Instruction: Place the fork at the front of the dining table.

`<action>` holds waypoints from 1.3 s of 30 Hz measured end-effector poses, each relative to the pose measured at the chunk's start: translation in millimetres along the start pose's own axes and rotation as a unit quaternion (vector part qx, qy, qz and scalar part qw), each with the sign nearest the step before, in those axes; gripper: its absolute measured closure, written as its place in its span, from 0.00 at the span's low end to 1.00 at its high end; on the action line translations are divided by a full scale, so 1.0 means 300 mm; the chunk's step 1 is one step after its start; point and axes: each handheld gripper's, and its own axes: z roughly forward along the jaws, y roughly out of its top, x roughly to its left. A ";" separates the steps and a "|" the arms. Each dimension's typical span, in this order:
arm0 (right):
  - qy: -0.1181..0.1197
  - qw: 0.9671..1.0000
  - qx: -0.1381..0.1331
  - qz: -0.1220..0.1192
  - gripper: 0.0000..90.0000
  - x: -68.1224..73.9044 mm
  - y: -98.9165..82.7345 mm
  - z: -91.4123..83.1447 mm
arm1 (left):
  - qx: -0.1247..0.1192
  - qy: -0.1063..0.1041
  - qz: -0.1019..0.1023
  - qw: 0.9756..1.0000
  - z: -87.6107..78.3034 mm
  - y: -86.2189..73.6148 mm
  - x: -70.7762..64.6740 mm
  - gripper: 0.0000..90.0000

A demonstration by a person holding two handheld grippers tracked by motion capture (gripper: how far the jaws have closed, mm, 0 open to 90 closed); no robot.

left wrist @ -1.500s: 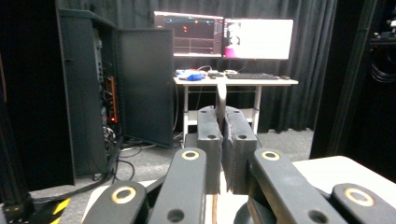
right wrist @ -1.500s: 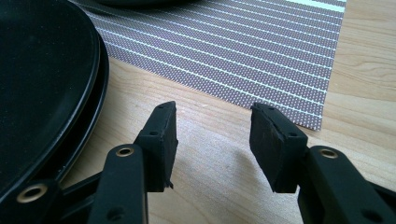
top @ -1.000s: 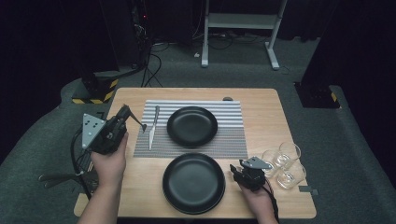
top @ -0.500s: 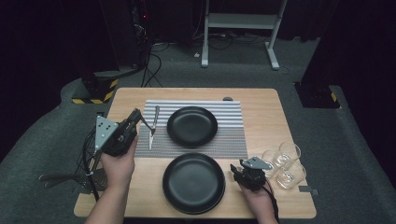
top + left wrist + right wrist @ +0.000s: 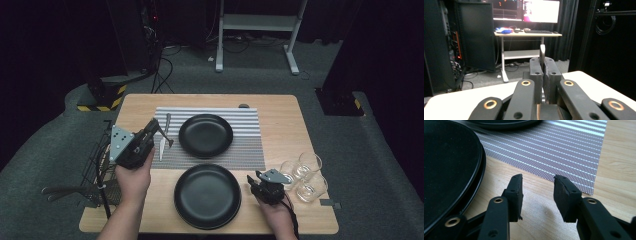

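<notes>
Knife (image 5: 161, 141) in the left gripper (image 5: 159, 131) was the thing in hand: the fingers (image 5: 535, 72) were pressed tight on it, with its rounded end poking up between them in the left gripper view. From above, the knife hung tilted over the left edge of the striped placemat (image 5: 250, 145), blade pointing down toward the near side, just beside the smaller black plate (image 5: 205, 135) that sat on the mat. The left hand (image 5: 132, 177) gripped the tool from the near left of the wooden surface (image 5: 280, 107), with the grey plate on top of the gripper turned toward the surface's left edge.

The right gripper (image 5: 536, 195) rested low over the bare wood, its fingers (image 5: 515, 192) partly apart and just closing in, with nothing between them. It sat just to the right of the larger black plate (image 5: 207, 196), whose rim curved close by its left finger, and the corner of the placemat lay just beyond the fingertips. The right hand (image 5: 274, 215) held it near the front edge. Four clear glasses (image 5: 303, 175) stood clustered close on its right. A wire rack (image 5: 97, 165) hung off the surface's left side.
</notes>
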 end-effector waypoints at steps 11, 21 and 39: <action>0.037 0.998 -0.042 -0.007 0.72 0.005 0.014 -0.023 | 0.013 -0.017 0.003 1.000 0.020 -0.034 -0.038 0.96; 0.028 0.997 -0.052 -0.050 0.67 0.040 0.064 -0.037 | 0.012 -0.036 0.005 0.999 0.028 -0.059 -0.091 0.96; 0.023 0.995 -0.058 -0.074 0.62 0.086 0.149 -0.043 | 0.008 -0.051 0.005 0.999 0.032 -0.068 -0.112 0.96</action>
